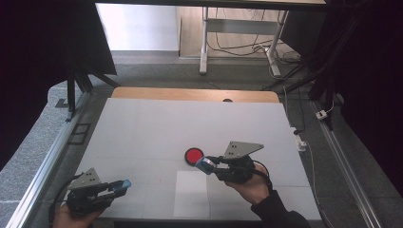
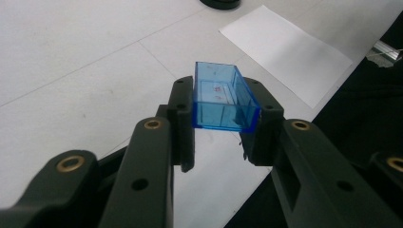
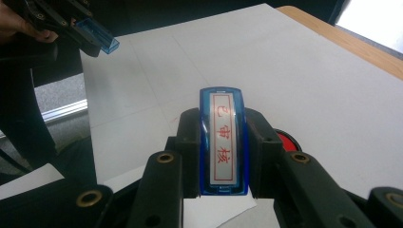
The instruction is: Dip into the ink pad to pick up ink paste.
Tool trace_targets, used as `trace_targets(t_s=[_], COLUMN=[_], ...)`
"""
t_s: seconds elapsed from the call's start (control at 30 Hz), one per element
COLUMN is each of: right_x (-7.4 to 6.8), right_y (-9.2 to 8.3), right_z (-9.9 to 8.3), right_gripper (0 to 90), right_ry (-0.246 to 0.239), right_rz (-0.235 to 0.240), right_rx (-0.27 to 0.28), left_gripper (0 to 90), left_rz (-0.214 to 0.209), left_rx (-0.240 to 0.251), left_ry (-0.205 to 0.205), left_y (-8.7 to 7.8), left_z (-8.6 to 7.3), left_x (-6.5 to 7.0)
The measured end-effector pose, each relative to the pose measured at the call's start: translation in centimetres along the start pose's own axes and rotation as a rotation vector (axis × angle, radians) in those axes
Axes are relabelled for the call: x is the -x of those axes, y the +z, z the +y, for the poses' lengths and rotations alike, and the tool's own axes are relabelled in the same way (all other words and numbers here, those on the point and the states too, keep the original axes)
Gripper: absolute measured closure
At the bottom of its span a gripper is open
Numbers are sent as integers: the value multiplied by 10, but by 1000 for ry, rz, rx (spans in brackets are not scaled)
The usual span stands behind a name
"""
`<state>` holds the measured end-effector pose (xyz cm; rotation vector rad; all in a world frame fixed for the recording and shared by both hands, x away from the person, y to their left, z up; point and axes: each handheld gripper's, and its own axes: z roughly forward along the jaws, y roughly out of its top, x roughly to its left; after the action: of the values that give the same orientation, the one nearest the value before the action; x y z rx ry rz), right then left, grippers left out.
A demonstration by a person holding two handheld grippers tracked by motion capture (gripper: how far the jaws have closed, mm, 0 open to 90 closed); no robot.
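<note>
My left gripper (image 1: 121, 186) hovers over the table's near left corner, shut on a clear blue box-shaped cap (image 2: 223, 97) that sticks out past its jaws with the hollow side up. The right gripper view shows the same cap (image 3: 100, 37) at its top left. My right gripper (image 1: 208, 165) is near the middle of the table, shut on a blue stamp (image 3: 223, 140) whose white label bears red characters. Just beyond that gripper's tips lies a round red ink pad (image 1: 194, 155) in a black case, also seen as the ink pad (image 3: 286, 140) behind the right jaw.
A white sheet of paper (image 1: 191, 194) lies on the white table top (image 1: 152, 128) between the two grippers, near the front edge. A wooden edge (image 1: 190, 93) runs along the far side. Metal rails flank the table left and right.
</note>
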<state>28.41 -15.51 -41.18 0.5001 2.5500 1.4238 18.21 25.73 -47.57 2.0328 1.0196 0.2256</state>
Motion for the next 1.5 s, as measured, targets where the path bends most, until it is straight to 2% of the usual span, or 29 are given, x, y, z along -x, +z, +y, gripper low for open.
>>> trace_targets(t_s=[0.17, 0.43, 0.63, 0.93, 1.13, 1.5], right_x=[2, 9, 14, 28, 36, 51], right_y=[4, 18, 25, 42, 51, 69], right_z=[0, 2, 4, 6, 6, 6], right_gripper=[714, 714, 714, 714, 714, 714], right_ry=[-12, 19, 22, 29, 37, 42], right_rz=[-2, -28, -35, -54, -64, -98], right_rx=[-19, -52, -65, -93, -117, -163], left_gripper=[678, 678, 677, 677, 677, 677], left_rz=[-4, -4, -4, 4, 13, 10], left_rx=[-7, -13, -19, -22, -22, -18], left_ry=[0, -3, -9, -5, 25, 21], left_y=[1, 2, 2, 2, 2, 2], left_z=[1, 1, 1, 1, 1, 1], left_x=[1, 1, 1, 2, 3, 2])
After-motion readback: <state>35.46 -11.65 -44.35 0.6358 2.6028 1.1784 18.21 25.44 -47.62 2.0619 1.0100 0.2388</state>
